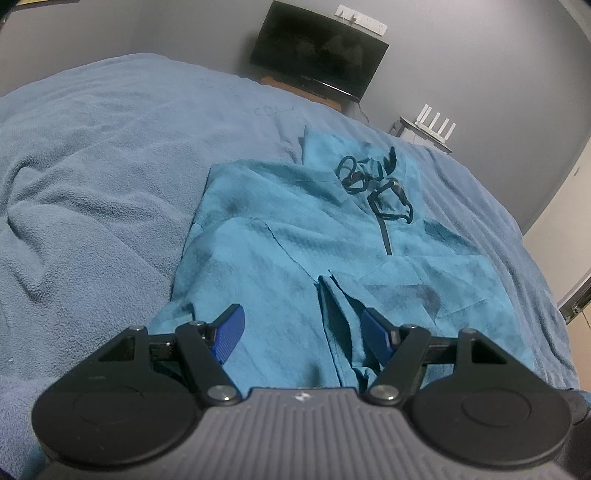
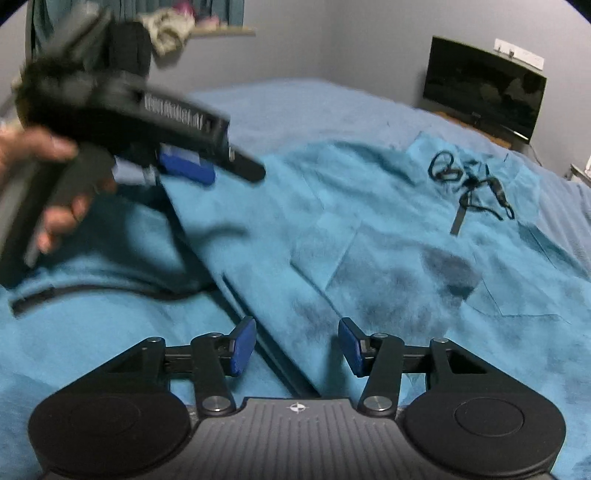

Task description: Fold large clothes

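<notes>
A large teal garment [image 1: 295,236] lies spread on the bed, partly folded, with black drawstrings [image 1: 373,181] tangled near its far end. It also shows in the right wrist view [image 2: 369,240]. My left gripper [image 1: 303,332] is open and empty, just above the garment's near part. My right gripper [image 2: 297,345] is open and empty, low over a folded edge of the garment. In the right wrist view the left gripper [image 2: 184,170] appears blurred at the upper left, held in a hand above the cloth.
A blue-grey blanket [image 1: 110,155] covers the bed. A dark monitor [image 1: 317,51] stands against the far wall, with a white router [image 1: 432,125] on a stand to its right. A shelf with clutter [image 2: 192,22] hangs on the wall.
</notes>
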`<state>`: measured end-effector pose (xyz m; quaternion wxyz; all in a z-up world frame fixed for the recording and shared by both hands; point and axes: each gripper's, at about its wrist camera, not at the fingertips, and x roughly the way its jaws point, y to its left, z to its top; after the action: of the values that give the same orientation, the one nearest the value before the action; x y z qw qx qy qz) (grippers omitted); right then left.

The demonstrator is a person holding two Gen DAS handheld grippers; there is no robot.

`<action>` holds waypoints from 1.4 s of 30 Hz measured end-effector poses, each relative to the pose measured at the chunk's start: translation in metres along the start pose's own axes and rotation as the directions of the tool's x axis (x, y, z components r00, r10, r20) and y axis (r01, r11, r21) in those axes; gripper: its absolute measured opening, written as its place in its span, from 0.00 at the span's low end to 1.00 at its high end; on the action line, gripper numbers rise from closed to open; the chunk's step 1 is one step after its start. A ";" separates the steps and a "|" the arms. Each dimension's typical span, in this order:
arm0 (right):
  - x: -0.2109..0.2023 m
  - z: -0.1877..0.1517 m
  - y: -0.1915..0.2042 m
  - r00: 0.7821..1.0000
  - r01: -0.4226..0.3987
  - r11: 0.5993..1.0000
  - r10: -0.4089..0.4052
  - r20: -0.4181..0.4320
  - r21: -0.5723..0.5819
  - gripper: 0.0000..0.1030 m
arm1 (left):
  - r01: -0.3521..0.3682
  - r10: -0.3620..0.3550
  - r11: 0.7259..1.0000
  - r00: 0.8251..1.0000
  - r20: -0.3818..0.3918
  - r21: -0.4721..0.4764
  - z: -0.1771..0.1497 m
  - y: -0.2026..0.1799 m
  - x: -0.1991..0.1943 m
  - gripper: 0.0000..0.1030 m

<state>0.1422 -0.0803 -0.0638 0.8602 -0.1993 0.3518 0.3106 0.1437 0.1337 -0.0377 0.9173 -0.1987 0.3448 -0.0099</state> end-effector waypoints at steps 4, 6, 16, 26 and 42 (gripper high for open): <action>0.010 -0.002 0.007 0.998 0.031 0.998 -0.034 -0.044 -0.054 0.36 | -0.006 0.006 1.000 1.000 -0.011 0.012 -0.001 -0.002 0.002 0.67; 0.009 -0.004 0.004 0.998 0.046 0.998 -0.047 -0.034 -0.033 0.05 | 0.000 0.000 1.000 1.000 -0.017 0.012 -0.001 -0.003 0.003 0.67; -0.054 -0.026 -0.096 0.952 0.153 0.802 -0.276 0.132 0.578 0.05 | 0.008 -0.008 1.000 1.000 -0.023 0.003 -0.001 0.000 0.007 0.67; -0.052 -0.076 -0.152 0.954 -0.020 0.471 -0.253 0.157 0.882 0.58 | 0.013 -0.013 1.000 0.999 -0.043 -0.003 0.000 0.001 0.014 0.67; -0.069 -0.085 -0.196 0.839 0.220 0.320 -0.545 -0.012 0.921 0.68 | 0.012 -0.012 1.000 0.999 -0.051 -0.008 0.000 0.001 0.019 0.67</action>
<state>0.1944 -0.2977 -0.0460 0.9205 0.2613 0.2669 -0.1150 0.1583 0.1318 -0.0504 0.9074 -0.2039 0.3670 -0.0192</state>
